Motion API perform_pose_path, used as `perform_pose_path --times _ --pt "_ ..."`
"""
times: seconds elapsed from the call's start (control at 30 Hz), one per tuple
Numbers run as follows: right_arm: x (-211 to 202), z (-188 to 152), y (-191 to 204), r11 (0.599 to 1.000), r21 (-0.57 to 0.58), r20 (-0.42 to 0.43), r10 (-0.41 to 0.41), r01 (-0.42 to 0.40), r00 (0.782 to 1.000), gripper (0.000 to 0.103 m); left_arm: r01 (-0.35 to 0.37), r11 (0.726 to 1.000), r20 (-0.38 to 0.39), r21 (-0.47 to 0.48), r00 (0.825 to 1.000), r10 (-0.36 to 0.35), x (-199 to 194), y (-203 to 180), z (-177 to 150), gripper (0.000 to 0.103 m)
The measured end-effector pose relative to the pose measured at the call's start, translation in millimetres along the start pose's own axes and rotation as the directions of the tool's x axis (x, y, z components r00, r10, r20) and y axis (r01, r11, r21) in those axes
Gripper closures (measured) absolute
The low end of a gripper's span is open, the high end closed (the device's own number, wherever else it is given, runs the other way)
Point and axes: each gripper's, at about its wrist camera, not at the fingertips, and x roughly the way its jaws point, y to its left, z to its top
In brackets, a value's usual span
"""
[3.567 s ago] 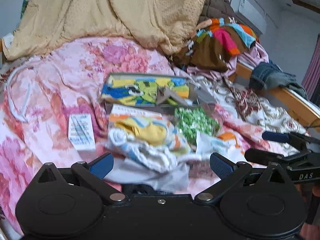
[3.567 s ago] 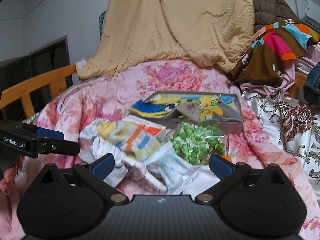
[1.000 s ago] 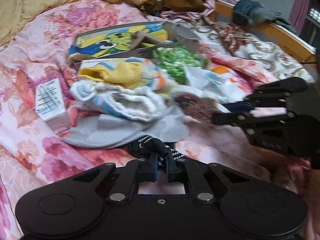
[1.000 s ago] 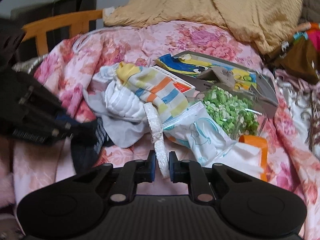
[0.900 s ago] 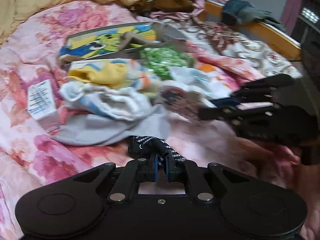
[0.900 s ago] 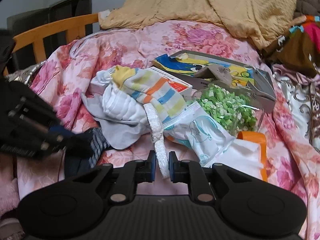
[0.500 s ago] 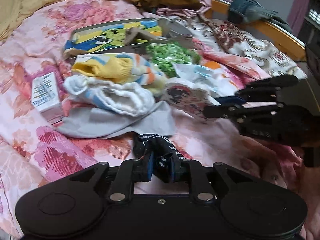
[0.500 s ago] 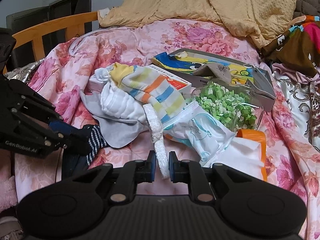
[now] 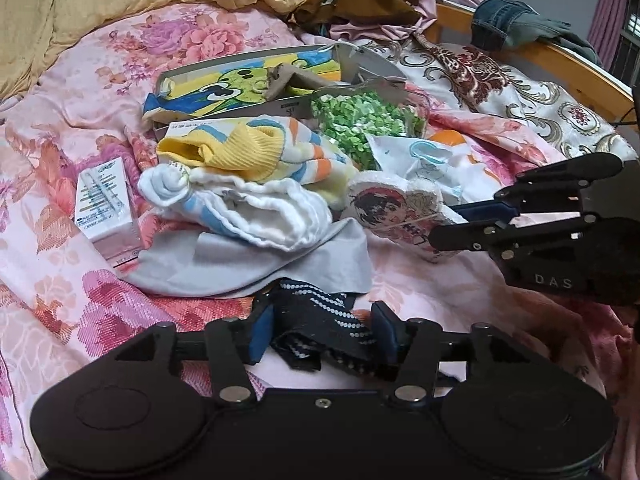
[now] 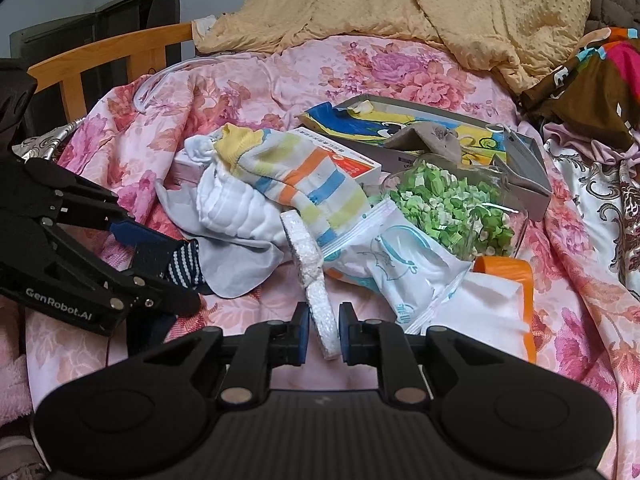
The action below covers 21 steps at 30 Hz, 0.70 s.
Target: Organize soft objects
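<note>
**Sock loose between left pads; foam piece clamped in right**

Sock [image 9: 320, 328], dark with white dotted stripes, lies crumpled on the floral bedspread [image 9: 60, 288] between the blue pads of the left gripper [image 9: 323, 330]. The jaws have just been opening; in the left wrist view the pads stand apart on either side of the fabric with no visible squeeze. In the right wrist view the same sock [image 10: 182, 266] shows at the left gripper's tip.

Right gripper [image 10: 322, 334] is closed on a flat white foam piece [image 10: 316, 292], held edge-on between its pads. In the left wrist view this piece [image 9: 394, 210] shows a printed cartoon face and sits at the right gripper's tips.

Ahead of the left gripper: grey cloth [image 9: 248, 256] just beyond the sock, then a white towel [image 9: 260, 216] with a striped sock [image 9: 256, 156] on top. Left of these, a small box [image 9: 104, 208]. Further ahead, a bag of green bits [image 9: 360, 120] and a cartoon-printed tray [image 9: 240, 80].

Right of the right gripper: a white printed pouch [image 10: 400, 264].
</note>
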Motion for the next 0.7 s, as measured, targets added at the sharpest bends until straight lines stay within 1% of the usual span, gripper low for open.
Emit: perform_pose_path --times 0.13,0.27,0.37,0.47,0.53,0.57,0.63,0.7 --pt "0.3 -0.2 -0.6 1.000 0.001 0.000 0.000 0.000 1.000 0.086 -0.021 1.000 -0.001 -0.013 1.000 0.021 3.6 3.0 1.1 0.042" --pt "0.3 -0.2 -0.4 1.000 0.001 0.003 -0.002 0.002 1.000 0.085 -0.026 1.000 0.001 -0.009 1.000 0.026 4.2 2.6 0.7 0.042" --pt "0.9 0.0 -0.6 1.000 0.006 0.001 0.002 -0.002 1.000 0.085 -0.028 1.000 -0.005 0.003 1.000 0.028 4.4 1.8 0.0 0.050" --pt "-0.7 0.3 1.3 1.000 -0.001 0.023 -0.001 0.001 1.000 0.085 -0.033 0.999 -0.012 -0.004 0.999 0.033 4.0 3.2 0.4 0.061" --pt "-2.7 2.1 3.3 1.000 -0.007 0.041 -0.001 0.001 0.999 0.087 -0.033 0.999 -0.018 -0.009 0.999 0.033 3.2 4.0 0.1 0.073" --pt "-3.6 2.9 4.9 1.000 -0.008 0.048 -0.002 0.002 0.999 0.088 -0.031 0.999 -0.021 -0.010 0.999 0.031 1.9 4.3 -0.3 0.076" --pt "-5.0 4.1 7.4 1.000 -0.016 0.060 0.001 0.000 0.998 0.089 -0.025 1.000 -0.028 -0.018 0.999 0.024 -2.0 4.3 -2.0 0.090" --pt "-6.6 4.6 10.0 1.000 -0.027 0.067 -0.002 0.003 0.998 0.090 -0.017 0.999 -0.030 -0.030 0.999 0.017 -6.7 3.6 -3.4 0.093"
